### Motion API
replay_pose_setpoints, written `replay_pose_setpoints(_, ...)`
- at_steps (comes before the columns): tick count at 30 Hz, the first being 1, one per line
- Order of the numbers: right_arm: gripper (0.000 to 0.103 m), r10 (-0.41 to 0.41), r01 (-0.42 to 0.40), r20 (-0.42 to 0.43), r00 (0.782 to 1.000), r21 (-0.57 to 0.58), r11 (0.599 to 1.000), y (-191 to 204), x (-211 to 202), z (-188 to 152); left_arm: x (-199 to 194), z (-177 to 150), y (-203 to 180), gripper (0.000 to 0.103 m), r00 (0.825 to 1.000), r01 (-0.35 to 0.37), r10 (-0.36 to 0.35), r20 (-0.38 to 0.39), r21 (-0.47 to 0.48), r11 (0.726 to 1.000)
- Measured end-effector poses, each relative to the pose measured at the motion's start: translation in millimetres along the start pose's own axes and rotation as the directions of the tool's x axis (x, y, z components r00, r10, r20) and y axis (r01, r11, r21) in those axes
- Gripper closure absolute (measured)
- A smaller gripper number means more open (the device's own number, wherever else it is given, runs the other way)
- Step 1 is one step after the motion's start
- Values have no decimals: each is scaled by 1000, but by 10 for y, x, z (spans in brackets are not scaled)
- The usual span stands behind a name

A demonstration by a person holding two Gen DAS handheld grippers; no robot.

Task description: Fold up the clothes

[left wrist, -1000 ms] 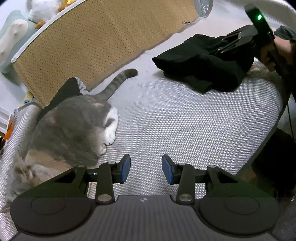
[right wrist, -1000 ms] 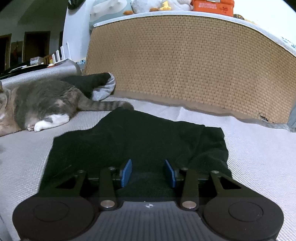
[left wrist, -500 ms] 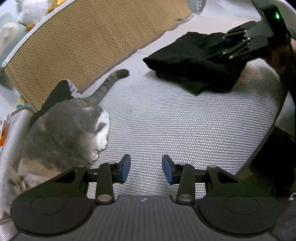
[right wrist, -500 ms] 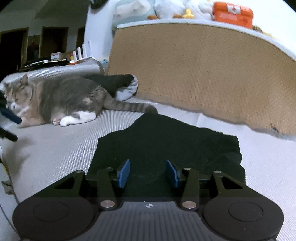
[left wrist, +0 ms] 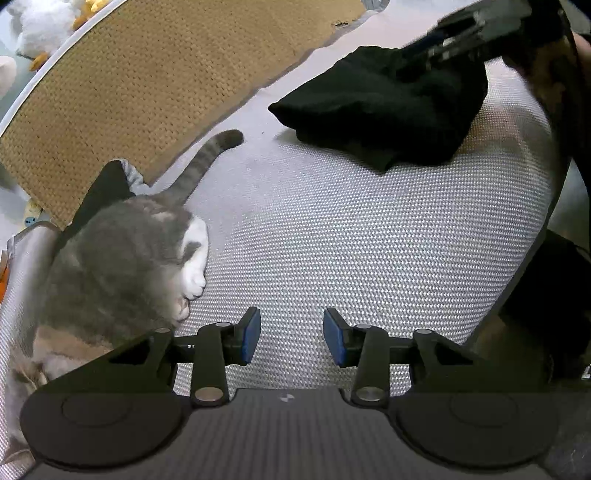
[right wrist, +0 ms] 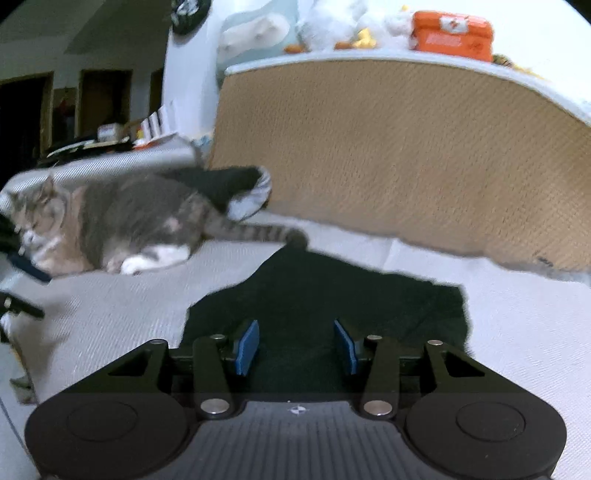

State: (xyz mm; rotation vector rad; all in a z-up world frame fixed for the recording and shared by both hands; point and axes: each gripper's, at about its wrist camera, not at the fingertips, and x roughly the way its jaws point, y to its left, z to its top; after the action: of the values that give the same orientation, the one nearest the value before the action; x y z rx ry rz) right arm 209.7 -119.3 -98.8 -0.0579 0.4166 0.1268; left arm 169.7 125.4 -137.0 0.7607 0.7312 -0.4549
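No writing can be read anywhere: the orange box (right wrist: 452,35) on the ledge behind the headboard (right wrist: 406,158) carries white marks, but they are too blurred to make out.

The black garment (left wrist: 380,107) lies folded in a bundle on the grey woven bed cover (left wrist: 362,251), near the woven tan headboard. The right tongs (right wrist: 295,347) are spread, with nothing between the blue pads (right wrist: 246,347), and they sit right over the near edge of the garment; whether they touch the cloth cannot be told. In the left wrist view the right tongs (left wrist: 476,26) appear as a blurred dark shape at the far side of the bundle.

The left tongs (left wrist: 291,341) are also spread and empty, over bare bed cover, well apart from the garment. Just beside their left finger lies a grey and white cat (left wrist: 118,266), its striped tail (left wrist: 207,162) stretched toward the garment, the tip close to the bundle. A dark cloth with a pale lining (right wrist: 236,192) lies behind the cat, against the headboard. Plush toys (right wrist: 343,26) sit on the ledge near the orange box.
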Motion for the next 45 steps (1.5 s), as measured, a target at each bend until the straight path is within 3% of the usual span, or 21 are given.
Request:
replay_pose_setpoints(3, 54, -56, 55, 28, 998, 25, 998, -129, -71, 46, -7, -12, 22, 60, 1000, -1, 1, 4, -15, 1000)
replay_pose_setpoints(9, 54, -144, 149, -45, 989, 128, 981, -417, 18, -39, -15, -51, 47, 60, 1000, -3, 3, 1, -36, 999)
replay_pose_setpoints(13, 53, -126, 144, -91, 988, 222, 964, -549, 132, -219, -17, -79, 68, 60, 1000, -4, 4, -1, -52, 999)
replay_pose_setpoints(20, 53, -95, 120, -101, 990, 282, 952, -609, 190, -319, -13, -95, 54, 60, 1000, -5, 5, -5, -42, 999)
replay_pose_setpoints(25, 53, -93, 120, -113, 989, 256, 959, -590, 163, -266, -28, -88, 57, 60, 1000, 10, -10, 0, -39, 999)
replay_pose_setpoints(28, 53, -114, 135, -107, 988, 219, 966, -574, 80, -163, -27, 82, -39, 60, 1000, 19, -19, 23, -2, 1000)
replay_pose_setpoints(34, 53, -177, 174, -11, 984, 235, 956, -730, -131, -52, -26, 490, -274, 59, 995, 30, -38, 89, 86, 996)
replay_pose_setpoints(38, 53, -198, 203, -44, 979, 274, 940, -912, -89, -93, -18, 779, -433, 57, 989, 36, -55, 137, 137, 990)
replay_pose_setpoints(42, 53, -180, 189, -56, 982, 325, 927, -1013, -78, -123, 72, 1215, -628, 55, 970, 62, -87, 226, 117, 991)
replay_pose_setpoints(45, 53, -162, 174, -62, 985, 359, 917, -1076, -72, -144, 228, 1455, -806, 55, 962, 89, -115, 247, 113, 990)
